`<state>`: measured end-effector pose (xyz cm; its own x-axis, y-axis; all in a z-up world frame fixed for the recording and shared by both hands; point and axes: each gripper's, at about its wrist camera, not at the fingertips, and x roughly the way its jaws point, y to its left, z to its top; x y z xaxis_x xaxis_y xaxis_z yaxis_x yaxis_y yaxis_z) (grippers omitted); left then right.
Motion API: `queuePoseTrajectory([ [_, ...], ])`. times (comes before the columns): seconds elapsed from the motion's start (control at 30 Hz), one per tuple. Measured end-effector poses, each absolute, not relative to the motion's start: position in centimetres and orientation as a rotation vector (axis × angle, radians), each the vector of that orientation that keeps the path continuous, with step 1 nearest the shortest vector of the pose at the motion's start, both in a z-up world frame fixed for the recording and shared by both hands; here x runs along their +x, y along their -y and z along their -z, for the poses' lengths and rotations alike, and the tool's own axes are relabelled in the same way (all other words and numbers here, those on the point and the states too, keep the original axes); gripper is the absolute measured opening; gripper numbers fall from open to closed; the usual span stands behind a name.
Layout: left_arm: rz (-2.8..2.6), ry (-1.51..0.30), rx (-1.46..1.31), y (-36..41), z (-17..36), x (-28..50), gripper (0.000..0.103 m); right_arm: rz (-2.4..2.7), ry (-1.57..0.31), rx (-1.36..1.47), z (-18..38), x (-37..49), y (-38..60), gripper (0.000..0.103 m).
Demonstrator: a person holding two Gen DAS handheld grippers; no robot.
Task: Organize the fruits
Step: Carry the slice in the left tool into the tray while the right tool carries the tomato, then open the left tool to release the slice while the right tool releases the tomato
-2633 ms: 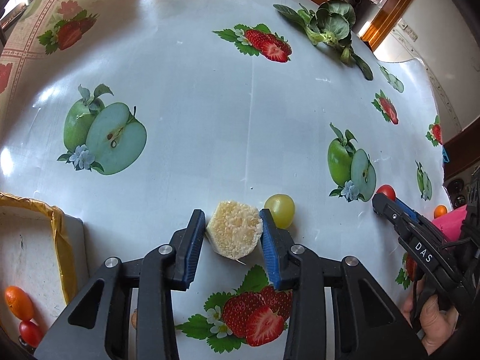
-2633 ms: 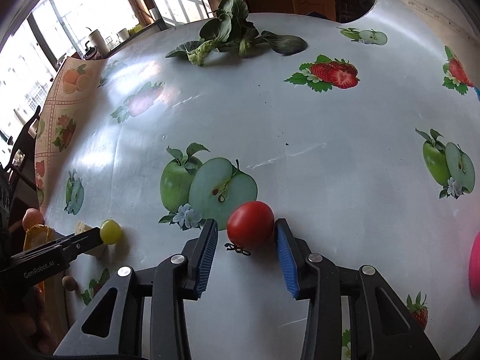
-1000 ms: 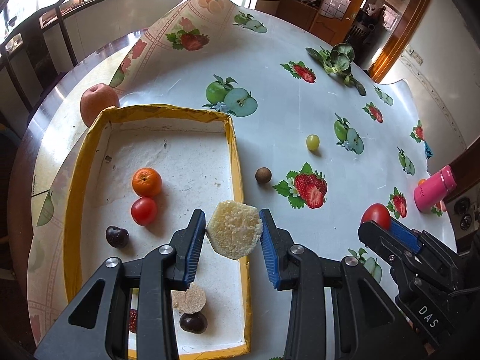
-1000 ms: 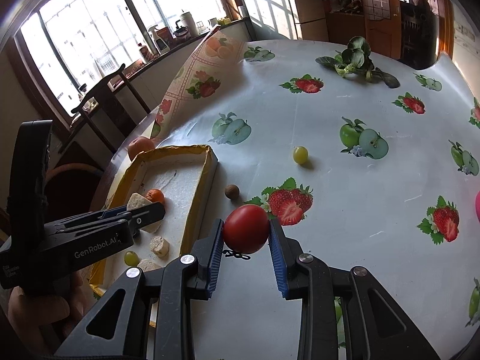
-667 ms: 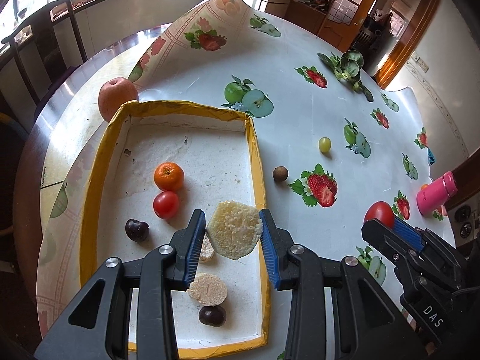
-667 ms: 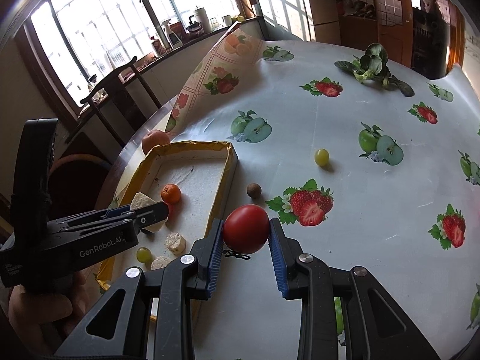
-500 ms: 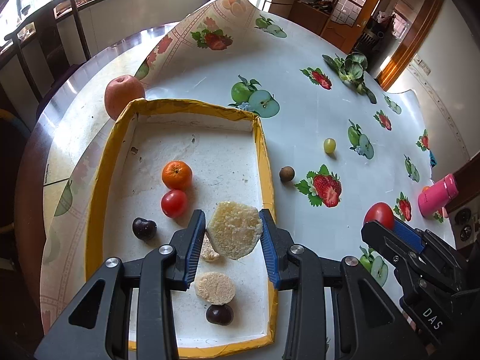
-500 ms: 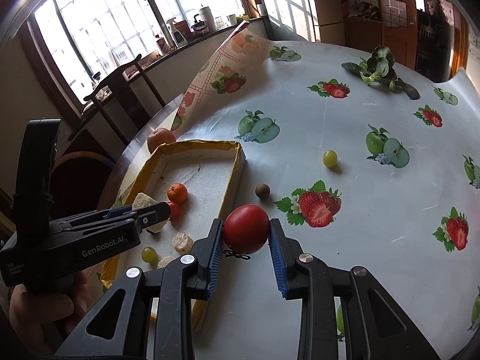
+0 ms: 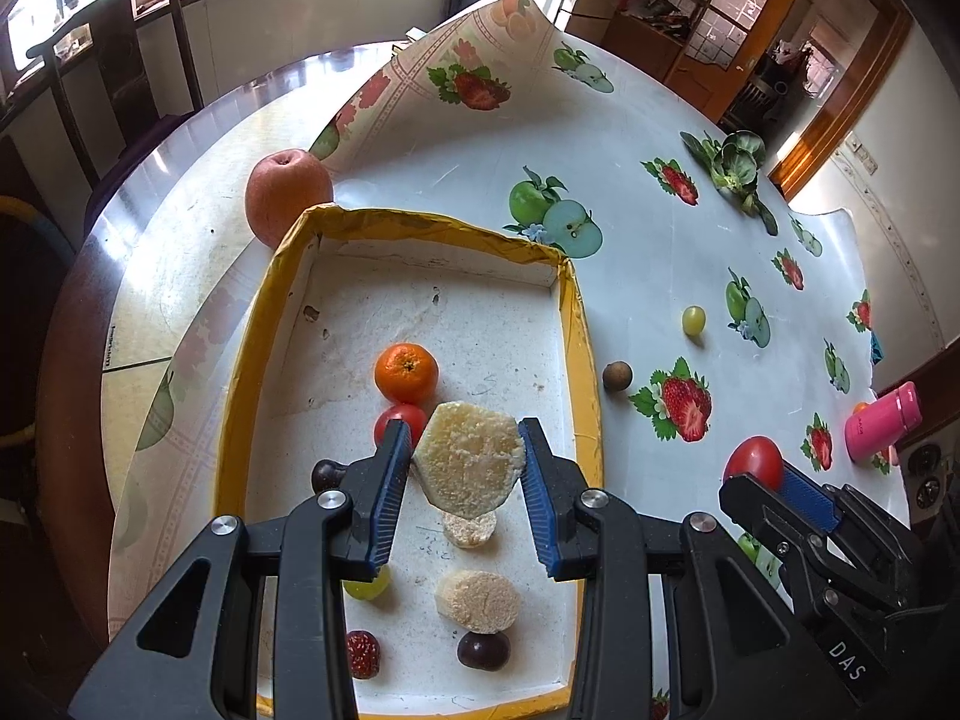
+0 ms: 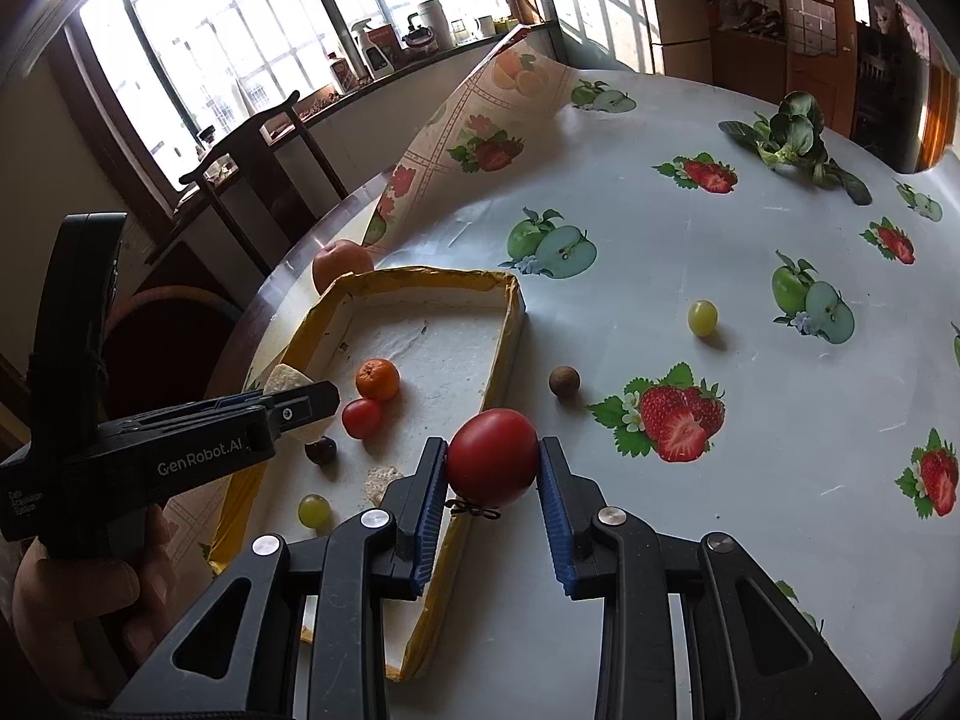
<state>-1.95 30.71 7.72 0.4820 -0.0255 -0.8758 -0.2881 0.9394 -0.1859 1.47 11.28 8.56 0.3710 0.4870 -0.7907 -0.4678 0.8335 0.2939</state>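
My left gripper is shut on a pale yellow fruit slice and holds it above the yellow-rimmed tray. The tray holds a mandarin, a small tomato, dark cherries, a green grape and other pale slices. My right gripper is shut on a red tomato, held above the tray's near rim. In that view the left gripper hovers over the tray. A green grape and a brown longan lie on the tablecloth.
A red apple sits behind the tray's far corner. Leafy greens lie at the far side of the table. A pink bottle stands at the right edge. The tablecloth's far corner is folded up. A chair stands beyond the table.
Both grippers lifted their fruit off the tablecloth and carried it left to the tray. In the last half second the left gripper moved further over the tray, and the right one came closer to its rim.
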Motion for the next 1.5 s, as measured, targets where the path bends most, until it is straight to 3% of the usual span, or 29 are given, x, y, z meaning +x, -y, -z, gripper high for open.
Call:
queuePoseTrajectory([
  [0.53,-0.23,-1.049,-0.452,-38.0,-7.1,2.8,0.034,-0.685,-1.035,-0.006,-7.6,5.2,-17.1,0.03],
  [1.1,-0.249,-1.177,-0.385,-36.7,-0.7,5.3,0.034,-0.751,-1.188,-0.175,0.6,4.7,-23.1,0.031],
  [1.3,-0.263,-1.179,-0.366,-36.5,-1.0,5.1,0.037,-0.762,-1.186,-0.218,0.4,4.4,-23.3,0.033],
  [1.37,-0.265,-1.166,-0.358,-36.3,-1.6,4.7,0.039,-0.765,-1.176,-0.198,-0.1,4.3,-22.9,0.043],
  [1.43,-0.274,-1.149,-0.356,-36.2,-2.3,4.4,0.054,-0.76,-1.158,-0.193,-0.8,4.0,-22.4,0.051],
  [1.5,-0.275,-1.127,-0.355,-36.1,-3.2,3.8,0.056,-0.758,-1.151,-0.184,-1.4,3.7,-21.9,0.051],
])
